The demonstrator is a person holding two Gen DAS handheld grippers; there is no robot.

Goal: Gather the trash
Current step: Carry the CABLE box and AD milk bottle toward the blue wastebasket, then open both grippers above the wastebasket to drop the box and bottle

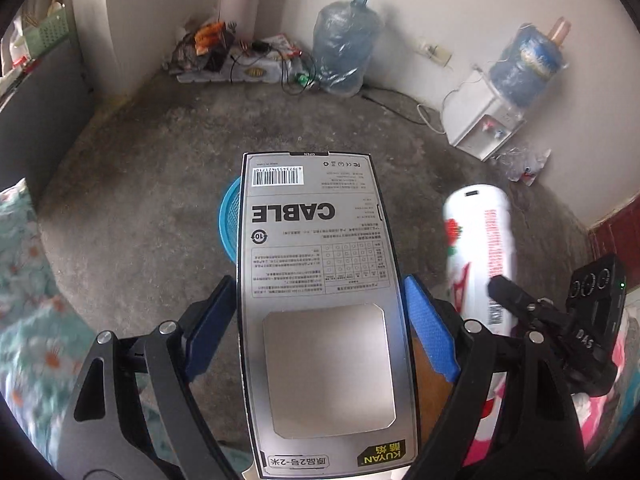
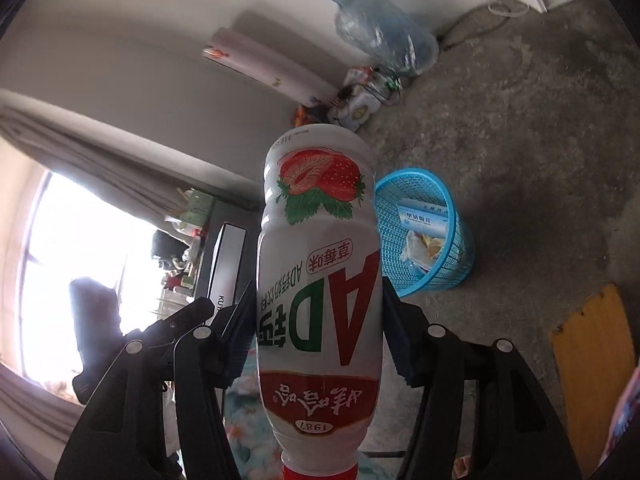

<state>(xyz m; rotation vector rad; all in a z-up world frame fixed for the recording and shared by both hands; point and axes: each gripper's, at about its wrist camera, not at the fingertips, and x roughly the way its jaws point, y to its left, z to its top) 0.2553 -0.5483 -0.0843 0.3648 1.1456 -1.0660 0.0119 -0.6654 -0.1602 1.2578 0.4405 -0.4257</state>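
My left gripper (image 1: 318, 332) is shut on a grey cable box (image 1: 316, 280) marked CABLE, held above the floor. The blue trash basket (image 1: 229, 216) shows behind the box's left edge. My right gripper (image 2: 318, 328) is shut on a white strawberry drink bottle (image 2: 320, 264), held bottom forward. The bottle also shows in the left wrist view (image 1: 478, 248), to the right of the box. In the right wrist view the blue basket (image 2: 456, 256) stands on the floor just right of the bottle, with a medicine box (image 2: 424, 216) and wrappers inside. The cable box (image 2: 226, 264) appears left of the bottle.
Concrete floor (image 1: 160, 184). A large water jug (image 1: 344, 44) and a clutter pile (image 1: 236, 56) stand by the far wall. A water dispenser (image 1: 488, 120) is at the right. A floral bedspread (image 1: 24, 280) lies at the left. A yellow board (image 2: 592, 364) lies on the floor at the right.
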